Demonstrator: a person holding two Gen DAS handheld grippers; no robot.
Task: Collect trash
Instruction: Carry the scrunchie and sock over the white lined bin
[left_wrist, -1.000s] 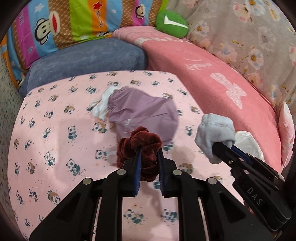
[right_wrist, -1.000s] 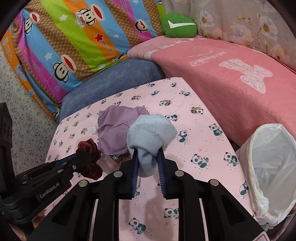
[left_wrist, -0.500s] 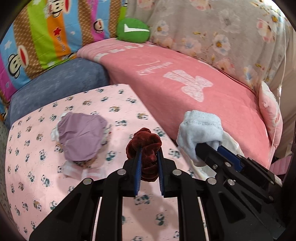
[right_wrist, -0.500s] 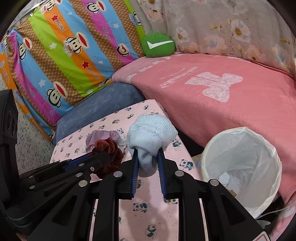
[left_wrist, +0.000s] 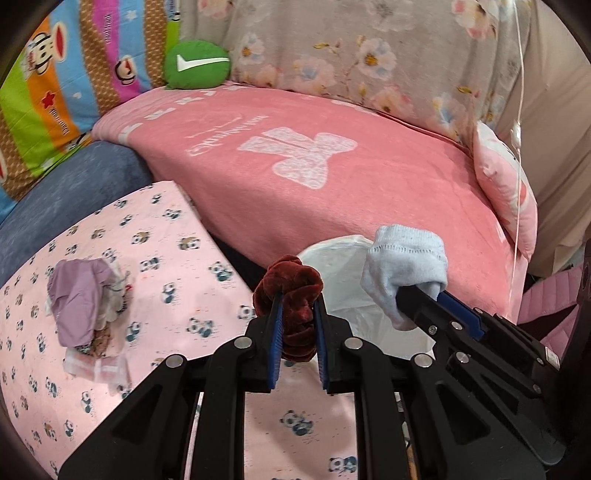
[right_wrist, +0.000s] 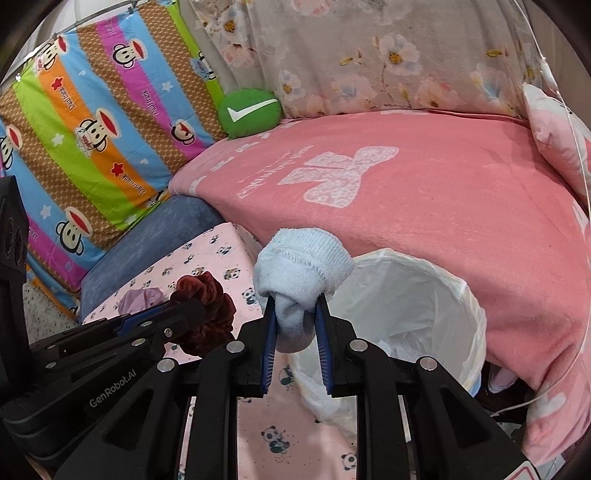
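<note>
My left gripper (left_wrist: 298, 301) is shut on a dark red velvet scrunchie (left_wrist: 293, 291) and holds it in the air at the near left rim of the white-lined trash bin (left_wrist: 343, 295). My right gripper (right_wrist: 294, 308) is shut on a pale blue sock (right_wrist: 301, 266) and holds it at the left rim of the same bin (right_wrist: 417, 295). In the right wrist view the scrunchie (right_wrist: 207, 314) and left gripper (right_wrist: 184, 314) are just left of the sock. In the left wrist view the sock (left_wrist: 404, 269) and right gripper (left_wrist: 421, 295) are over the bin.
A purple cloth with crumpled wrappers (left_wrist: 85, 299) lies on the pink panda sheet (left_wrist: 166, 258). A pink blanket (left_wrist: 314, 166) covers the bed behind the bin. A green cushion (left_wrist: 195, 64), striped pillows (right_wrist: 92, 129) and a blue cushion (right_wrist: 159, 236) stand behind.
Both grippers have swung right from the panda sheet to the trash bin, still holding the scrunchie and the sock. The purple cloth stays behind at the left.
</note>
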